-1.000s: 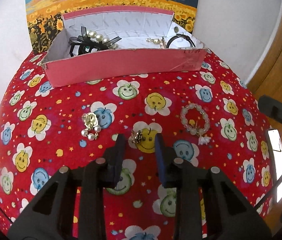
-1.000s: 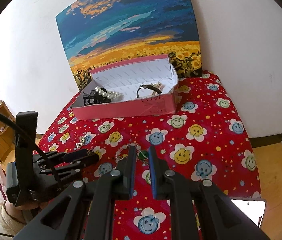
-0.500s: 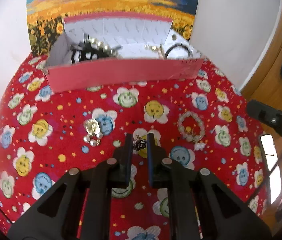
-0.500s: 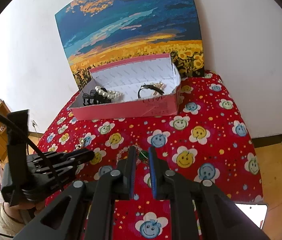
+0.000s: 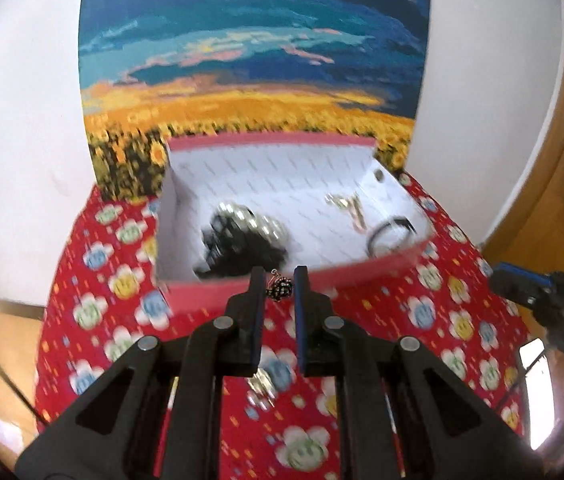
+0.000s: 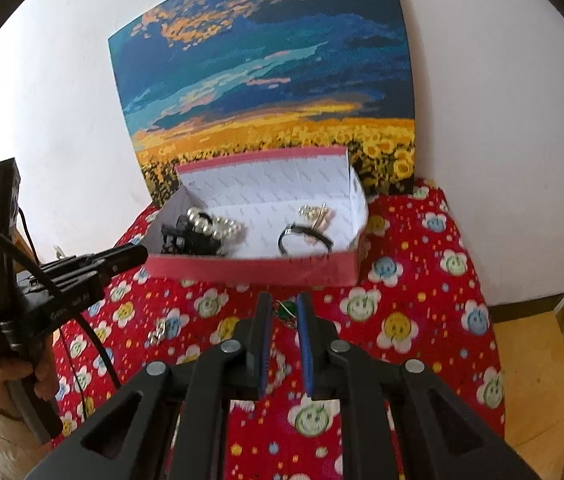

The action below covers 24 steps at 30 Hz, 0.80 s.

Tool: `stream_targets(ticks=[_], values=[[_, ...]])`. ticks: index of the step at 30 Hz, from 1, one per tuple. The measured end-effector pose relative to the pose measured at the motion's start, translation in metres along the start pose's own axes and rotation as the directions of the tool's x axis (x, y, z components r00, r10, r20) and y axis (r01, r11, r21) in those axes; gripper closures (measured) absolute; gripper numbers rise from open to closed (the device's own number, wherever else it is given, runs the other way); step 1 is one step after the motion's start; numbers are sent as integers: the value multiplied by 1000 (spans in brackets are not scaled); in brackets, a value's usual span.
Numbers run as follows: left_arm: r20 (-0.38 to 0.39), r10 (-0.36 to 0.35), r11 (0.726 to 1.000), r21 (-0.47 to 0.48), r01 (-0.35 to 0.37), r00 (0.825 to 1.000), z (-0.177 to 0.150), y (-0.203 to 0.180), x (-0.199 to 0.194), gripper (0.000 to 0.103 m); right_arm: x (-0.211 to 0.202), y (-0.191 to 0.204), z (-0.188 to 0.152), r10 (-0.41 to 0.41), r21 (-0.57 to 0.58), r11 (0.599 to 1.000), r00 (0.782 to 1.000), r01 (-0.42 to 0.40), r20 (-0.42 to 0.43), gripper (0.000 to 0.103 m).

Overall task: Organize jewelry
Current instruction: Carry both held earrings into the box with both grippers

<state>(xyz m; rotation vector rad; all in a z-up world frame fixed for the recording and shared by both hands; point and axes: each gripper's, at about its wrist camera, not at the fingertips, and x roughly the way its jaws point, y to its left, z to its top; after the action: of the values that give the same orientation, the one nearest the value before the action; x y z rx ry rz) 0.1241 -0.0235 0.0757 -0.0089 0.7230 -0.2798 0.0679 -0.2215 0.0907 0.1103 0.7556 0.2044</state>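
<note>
The left tool pinches a small dark earring before the pink box. Only the right view shows the right tool pinching a green pendant.

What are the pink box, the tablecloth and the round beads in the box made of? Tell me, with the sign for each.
Pink box: probably cardboard, matte; thin flat walls with folded corners, printed white lining. Tablecloth: looks like printed fabric, matte, draping over the table edge. Round beads: glossy, silvery-white with highlights; pearl-like, whether real or imitation cannot be told.
</note>
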Motion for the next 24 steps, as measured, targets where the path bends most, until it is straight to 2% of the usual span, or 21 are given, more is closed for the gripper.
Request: stream_targets(ticks=[8,14,24], values=[[17,18,997,-71,-16,1000,37,20,42,97,21,-5,37,-34,14,999,999,34,10,89],[-2,19,998,-57,-19,1000,58,20,78,97,51,-11,60,-54,25,998,999,54,1,89],[-98,10,998,-68,-16,995,57,28,128,97,116,-28,78,-79,51,995,995,83,-63,89]])
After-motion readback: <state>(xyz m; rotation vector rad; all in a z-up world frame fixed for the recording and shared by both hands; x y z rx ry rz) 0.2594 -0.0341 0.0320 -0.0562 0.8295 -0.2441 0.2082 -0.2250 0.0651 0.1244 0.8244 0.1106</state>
